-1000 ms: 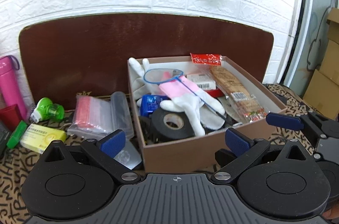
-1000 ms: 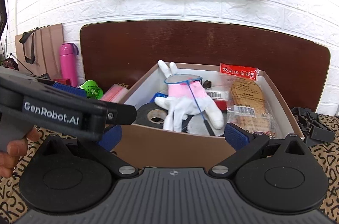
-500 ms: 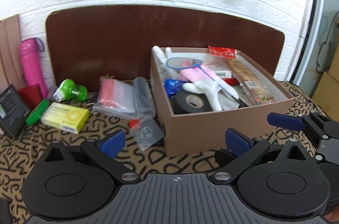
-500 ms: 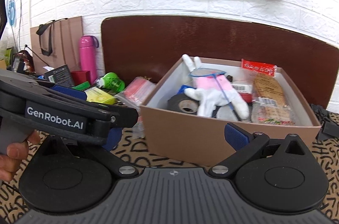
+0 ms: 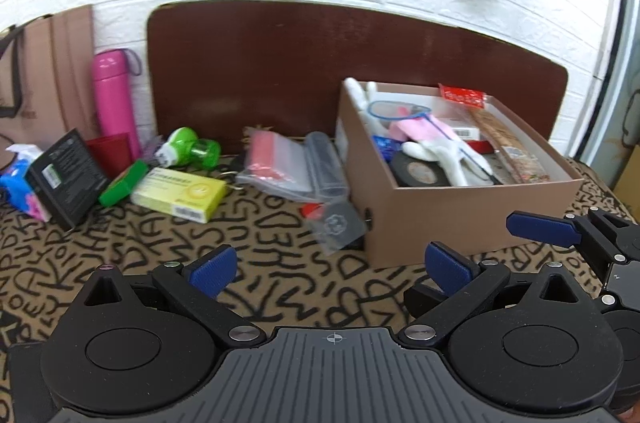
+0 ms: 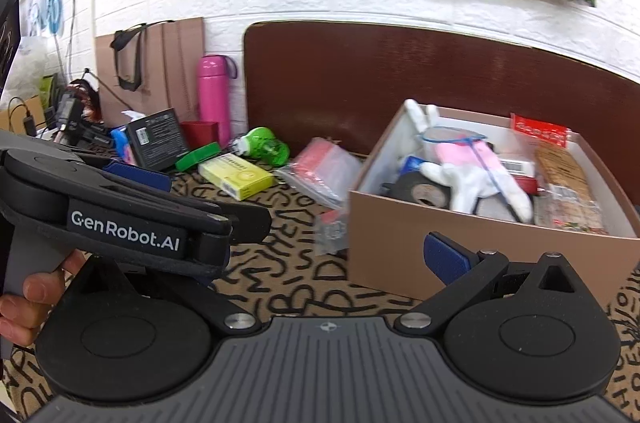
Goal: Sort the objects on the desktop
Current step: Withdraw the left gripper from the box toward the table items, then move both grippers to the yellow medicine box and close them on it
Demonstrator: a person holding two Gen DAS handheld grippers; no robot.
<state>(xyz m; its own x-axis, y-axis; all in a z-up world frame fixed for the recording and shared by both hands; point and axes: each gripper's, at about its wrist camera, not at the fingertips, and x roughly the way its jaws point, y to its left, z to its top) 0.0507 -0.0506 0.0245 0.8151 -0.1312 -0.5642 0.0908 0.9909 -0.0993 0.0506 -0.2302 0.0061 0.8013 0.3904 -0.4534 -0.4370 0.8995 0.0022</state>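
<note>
Both grippers have pulled back from the cardboard box (image 5: 460, 219), bringing loose items to its left into view. Nearest, the left gripper (image 5: 328, 269) and right gripper (image 6: 320, 255) hover over the patterned tablecloth (image 5: 160, 243), jaws spread wide, holding nothing. Beyond lie a small clear packet (image 5: 340, 225) against the box, a yellow carton (image 5: 180, 195), zip bags (image 5: 280, 163) and a green bottle (image 5: 188, 147). The box holds black tape (image 5: 416, 173) and a white glove (image 5: 448, 153). A pink flask (image 5: 114, 99) stands at the wall.
</note>
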